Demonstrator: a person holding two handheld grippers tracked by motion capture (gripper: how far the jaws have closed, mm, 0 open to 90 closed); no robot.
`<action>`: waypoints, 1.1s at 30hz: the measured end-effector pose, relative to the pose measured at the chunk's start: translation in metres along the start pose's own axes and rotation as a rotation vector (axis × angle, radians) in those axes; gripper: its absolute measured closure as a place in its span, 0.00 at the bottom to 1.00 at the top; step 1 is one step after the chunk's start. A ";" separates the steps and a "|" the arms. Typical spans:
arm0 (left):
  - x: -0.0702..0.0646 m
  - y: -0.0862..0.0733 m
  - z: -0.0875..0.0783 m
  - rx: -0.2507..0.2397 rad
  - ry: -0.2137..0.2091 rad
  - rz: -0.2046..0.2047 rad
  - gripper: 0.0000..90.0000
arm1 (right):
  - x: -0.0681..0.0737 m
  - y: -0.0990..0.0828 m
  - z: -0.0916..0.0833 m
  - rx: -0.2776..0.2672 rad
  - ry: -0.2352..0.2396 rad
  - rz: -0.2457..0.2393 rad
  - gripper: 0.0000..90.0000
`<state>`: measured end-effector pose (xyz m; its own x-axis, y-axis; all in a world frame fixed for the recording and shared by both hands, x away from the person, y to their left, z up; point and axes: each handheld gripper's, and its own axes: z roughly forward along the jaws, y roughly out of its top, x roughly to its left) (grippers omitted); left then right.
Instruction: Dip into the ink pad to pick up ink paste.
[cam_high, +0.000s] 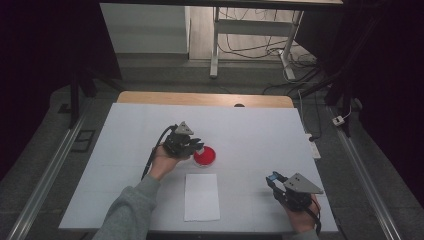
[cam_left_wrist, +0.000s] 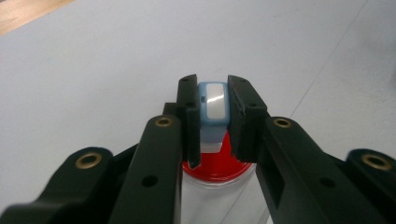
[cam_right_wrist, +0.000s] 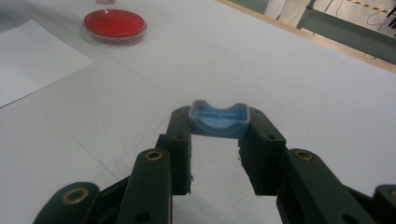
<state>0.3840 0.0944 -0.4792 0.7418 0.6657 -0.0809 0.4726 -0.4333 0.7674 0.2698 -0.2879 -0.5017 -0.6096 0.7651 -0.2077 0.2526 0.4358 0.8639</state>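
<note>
A round clear dish of red stuff (cam_high: 205, 156) sits mid-table. My left gripper (cam_high: 197, 145) hovers just over its left rim, shut on a small light-blue piece with a white face (cam_left_wrist: 213, 103); in the left gripper view the red dish (cam_left_wrist: 218, 165) lies right under the jaws. At the front right, my right gripper (cam_high: 272, 178) is shut on a blue curved piece (cam_right_wrist: 218, 120), pinched between its fingertips above the white table. In the right gripper view the red dish (cam_right_wrist: 114, 24) lies far off at upper left.
A white paper sheet (cam_high: 201, 196) lies in front of the dish, near the table's front edge. The white cover (cam_high: 250, 130) spans the table, with a wooden strip (cam_high: 205, 98) along the far edge. Beyond stand desk legs and cables on the floor.
</note>
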 end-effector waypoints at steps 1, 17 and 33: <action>0.001 0.000 0.001 0.001 0.001 -0.002 0.85 | 0.000 0.000 0.000 -0.001 0.002 0.001 0.72; 0.003 -0.007 0.013 0.050 0.021 0.003 0.84 | 0.000 0.000 0.000 0.001 0.002 0.000 0.72; 0.003 -0.008 0.017 0.069 0.018 0.008 0.85 | 0.000 0.000 0.000 0.001 0.003 0.001 0.72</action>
<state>0.3902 0.0894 -0.4968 0.7371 0.6728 -0.0633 0.4993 -0.4790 0.7220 0.2701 -0.2879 -0.5023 -0.6114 0.7642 -0.2056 0.2538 0.4354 0.8637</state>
